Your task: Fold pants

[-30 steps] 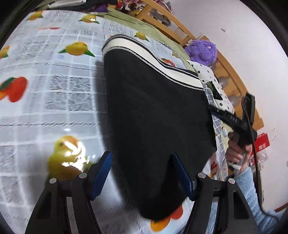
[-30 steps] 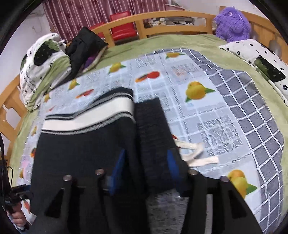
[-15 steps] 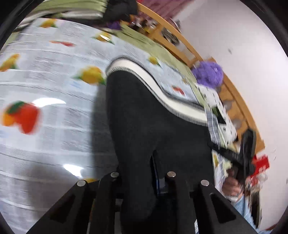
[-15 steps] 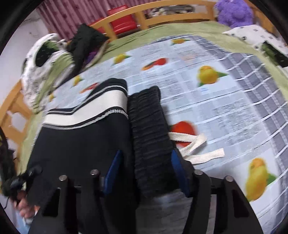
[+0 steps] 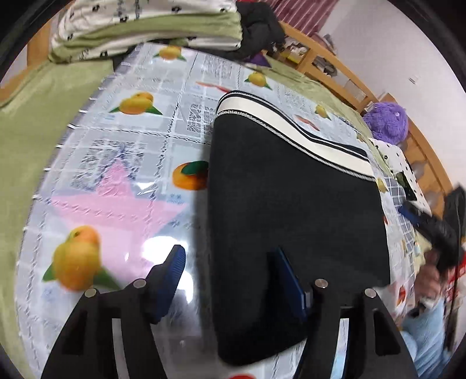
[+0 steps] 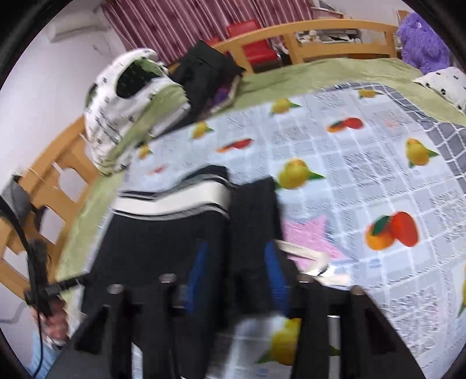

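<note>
Folded pants (image 5: 294, 221) — both tongs apart

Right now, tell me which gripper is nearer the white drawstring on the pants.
Right. The right gripper straddles the pants' ribbed waistband, with the white drawstring just beside its right finger. The left gripper sits open at the opposite edge, no drawstring in its view.

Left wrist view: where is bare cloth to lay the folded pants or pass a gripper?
Bare fruit-print cloth lies between the pants and the green blanket. In the right wrist view, more bare cloth lies beyond the drawstring. Crowded: the bedding pile at the far edge.
</note>
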Action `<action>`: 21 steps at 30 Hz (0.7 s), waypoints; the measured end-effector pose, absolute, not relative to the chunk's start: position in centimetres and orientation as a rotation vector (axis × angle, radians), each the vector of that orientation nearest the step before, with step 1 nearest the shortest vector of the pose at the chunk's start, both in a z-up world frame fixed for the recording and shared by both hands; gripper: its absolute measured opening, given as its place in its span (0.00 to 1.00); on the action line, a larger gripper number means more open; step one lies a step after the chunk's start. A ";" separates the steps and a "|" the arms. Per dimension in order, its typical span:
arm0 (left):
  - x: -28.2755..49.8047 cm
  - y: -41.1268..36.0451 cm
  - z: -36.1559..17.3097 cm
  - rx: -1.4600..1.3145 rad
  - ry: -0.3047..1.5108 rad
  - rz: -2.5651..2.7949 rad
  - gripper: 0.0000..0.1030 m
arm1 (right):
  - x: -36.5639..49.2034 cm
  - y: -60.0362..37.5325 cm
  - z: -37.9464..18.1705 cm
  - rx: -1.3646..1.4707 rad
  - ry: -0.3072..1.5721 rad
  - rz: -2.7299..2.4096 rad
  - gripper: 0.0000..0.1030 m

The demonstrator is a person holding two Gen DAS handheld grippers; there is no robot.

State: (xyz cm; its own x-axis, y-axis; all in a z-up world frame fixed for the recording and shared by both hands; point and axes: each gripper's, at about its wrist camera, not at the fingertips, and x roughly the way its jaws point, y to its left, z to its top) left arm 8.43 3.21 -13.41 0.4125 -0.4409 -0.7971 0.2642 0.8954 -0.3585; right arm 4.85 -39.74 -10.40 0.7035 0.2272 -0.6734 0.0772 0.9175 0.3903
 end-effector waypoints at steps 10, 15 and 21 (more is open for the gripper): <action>2.1 3.9 -14.0 -0.172 1.074 -0.605 0.64 | 10.3 -34.3 -14.5 0.227 0.930 0.025 0.31; 1.8 0.8 -15.1 -0.051 1.020 -0.487 0.63 | 10.4 -34.7 -14.3 0.288 0.947 0.089 0.11; 1.9 -3.0 -13.2 0.156 0.885 -0.391 0.12 | 9.2 -37.1 -11.4 0.422 0.880 0.146 0.09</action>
State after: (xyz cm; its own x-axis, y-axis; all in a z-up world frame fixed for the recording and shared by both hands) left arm 1.91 -2.96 -13.18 0.5679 -0.2674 -0.7784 0.3952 0.9182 -0.0272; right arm 9.17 -37.15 -11.37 0.6334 0.2942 -0.7158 0.0476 0.9083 0.4155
